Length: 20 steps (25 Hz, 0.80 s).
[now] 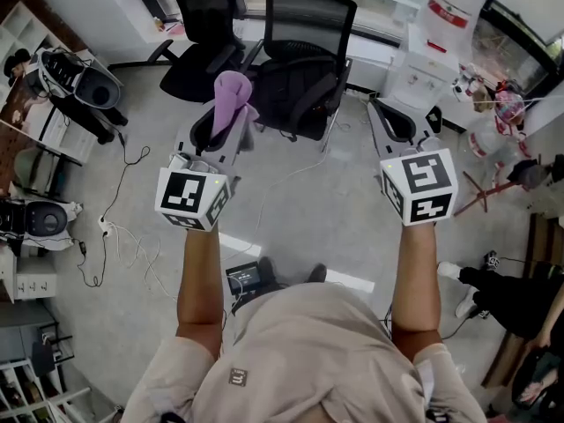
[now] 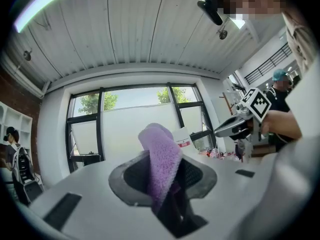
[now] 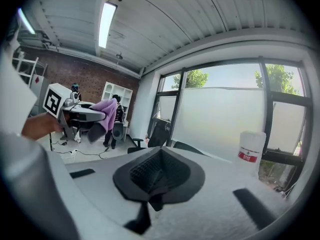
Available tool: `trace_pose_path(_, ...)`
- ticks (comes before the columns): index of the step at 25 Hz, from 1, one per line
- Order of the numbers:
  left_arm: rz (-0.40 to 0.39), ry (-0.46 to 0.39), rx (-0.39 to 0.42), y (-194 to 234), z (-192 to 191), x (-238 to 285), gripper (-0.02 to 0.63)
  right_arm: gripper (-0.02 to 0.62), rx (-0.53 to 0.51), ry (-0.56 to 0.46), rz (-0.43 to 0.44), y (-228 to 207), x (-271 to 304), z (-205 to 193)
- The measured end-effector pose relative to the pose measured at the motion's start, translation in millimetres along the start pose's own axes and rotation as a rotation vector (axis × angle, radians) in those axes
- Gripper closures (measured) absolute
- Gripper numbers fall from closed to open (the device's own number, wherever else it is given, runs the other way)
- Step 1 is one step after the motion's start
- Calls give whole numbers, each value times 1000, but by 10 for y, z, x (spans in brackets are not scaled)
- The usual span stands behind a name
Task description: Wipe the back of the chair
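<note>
A black mesh office chair (image 1: 304, 60) stands on the floor ahead of me, its back (image 1: 310, 18) on the far side. My left gripper (image 1: 222, 117) is shut on a purple cloth (image 1: 233, 93), which sticks up out of the jaws just left of the chair's seat. In the left gripper view the cloth (image 2: 161, 156) fills the gap between the dark pads. My right gripper (image 1: 389, 117) hangs right of the chair, its pads (image 3: 157, 174) together with nothing in them. Neither gripper touches the chair.
A second black chair (image 1: 201, 33) stands left of the first. A water dispenser (image 1: 438, 38) with its bottle is at the back right beside some clutter (image 1: 502, 104). Cables and a power strip (image 1: 106, 227) lie on the floor at left. Shelves and bags (image 1: 62, 77) line the left wall.
</note>
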<state>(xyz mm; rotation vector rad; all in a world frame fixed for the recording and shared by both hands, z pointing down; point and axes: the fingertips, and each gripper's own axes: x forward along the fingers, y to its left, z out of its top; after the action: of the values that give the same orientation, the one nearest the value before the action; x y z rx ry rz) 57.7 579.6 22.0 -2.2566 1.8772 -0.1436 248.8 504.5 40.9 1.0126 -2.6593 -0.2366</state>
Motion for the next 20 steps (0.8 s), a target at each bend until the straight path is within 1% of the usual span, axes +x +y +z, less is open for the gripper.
trace_pose_path(5, 12, 7, 9, -104, 9, 81, 494, 603, 27, -32, 19, -110, -9, -41)
trace_pose_path(10, 14, 19, 15, -112, -46, 211, 494, 603, 40, -17, 25, -197, 96, -174)
trace_pose_path(15, 4, 16, 12, 64, -140, 453, 494, 603, 34, -2, 7, -286, 353, -231)
trace_pose_path(20, -28, 9, 4, 318, -298, 872, 494, 603, 32, 18, -24, -463, 741, -277)
